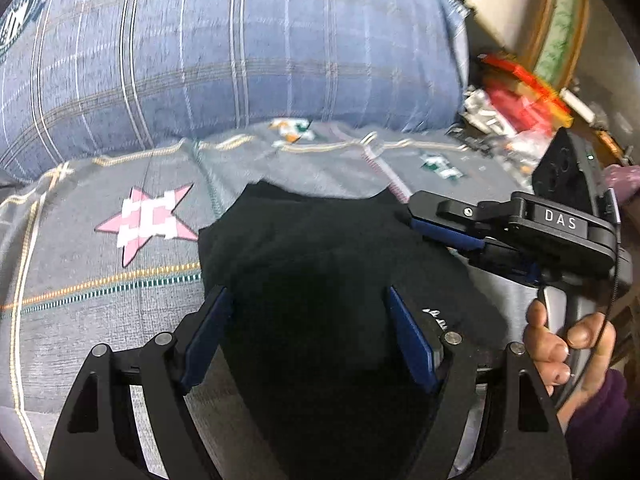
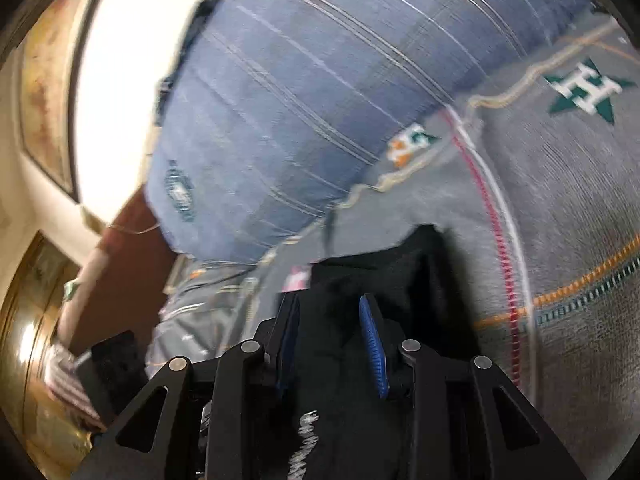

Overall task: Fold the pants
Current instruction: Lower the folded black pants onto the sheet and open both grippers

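One black pants, folded, long way running from 6 to 12 o'clock. Two grippers: left gripper wide open over them, right gripper at 3 o'clock, narrow, pants between its jaws; cannot tell if squeezing.

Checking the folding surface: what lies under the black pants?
The black pants lie on a grey patterned bedspread with a pink star beside them. Whatever pattern sits directly beneath the pants is covered.
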Tool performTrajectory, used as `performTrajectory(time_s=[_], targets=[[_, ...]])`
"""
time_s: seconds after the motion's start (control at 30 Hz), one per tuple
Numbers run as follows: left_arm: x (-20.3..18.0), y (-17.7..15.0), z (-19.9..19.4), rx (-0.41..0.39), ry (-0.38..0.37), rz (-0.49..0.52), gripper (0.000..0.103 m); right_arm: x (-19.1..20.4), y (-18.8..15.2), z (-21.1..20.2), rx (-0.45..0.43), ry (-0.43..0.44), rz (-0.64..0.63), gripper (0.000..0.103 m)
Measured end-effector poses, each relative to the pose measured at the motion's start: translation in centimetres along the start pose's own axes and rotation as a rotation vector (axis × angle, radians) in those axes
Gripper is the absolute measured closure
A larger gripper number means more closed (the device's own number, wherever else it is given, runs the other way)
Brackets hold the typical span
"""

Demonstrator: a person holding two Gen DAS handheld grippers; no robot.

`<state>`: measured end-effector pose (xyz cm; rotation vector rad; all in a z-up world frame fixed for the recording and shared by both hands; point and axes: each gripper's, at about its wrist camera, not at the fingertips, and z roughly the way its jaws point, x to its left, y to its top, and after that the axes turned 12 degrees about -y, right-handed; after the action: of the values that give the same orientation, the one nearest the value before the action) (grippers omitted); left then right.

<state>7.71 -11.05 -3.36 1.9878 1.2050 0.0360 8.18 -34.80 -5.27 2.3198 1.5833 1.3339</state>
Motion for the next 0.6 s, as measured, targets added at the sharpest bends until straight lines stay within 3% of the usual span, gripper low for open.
performTrajectory(time_s=[0.1,0.17,0.23,0.37,0.43,0.6], targets=[[0.9,-0.2,1.2,0.048,0.037,-0.021,0.021,-1.1,0.0,1.5,0.027,-0.008,0.027,0.072],[1.4,-0.4,1.6,0.065,0.049,-0.041,0.011,-1.5,0.1,2.2,0.041,-0.009,0.039,0.072],[2.1,-0.5,2.3,0.097,0.031,-0.081,0.009,-2.0,0.2,2.7,0.053,0.000,0.065,0.072],[1.1,-0.6,2.8,0.098,0.096,-0.013,0.005,-2.1,0.3,3.1,0.055,-0.036,0.050,0.081],[1.2,-0.7,3.0,0.096,0.108,-0.029,0.001,-2.1,0.3,3.2,0.050,-0.067,0.033,0.087],[1.5,-0.6,1.7,0.089,0.104,-0.097,0.002,-2.6,0.3,2.8,0.047,-0.039,0.075,0.087]])
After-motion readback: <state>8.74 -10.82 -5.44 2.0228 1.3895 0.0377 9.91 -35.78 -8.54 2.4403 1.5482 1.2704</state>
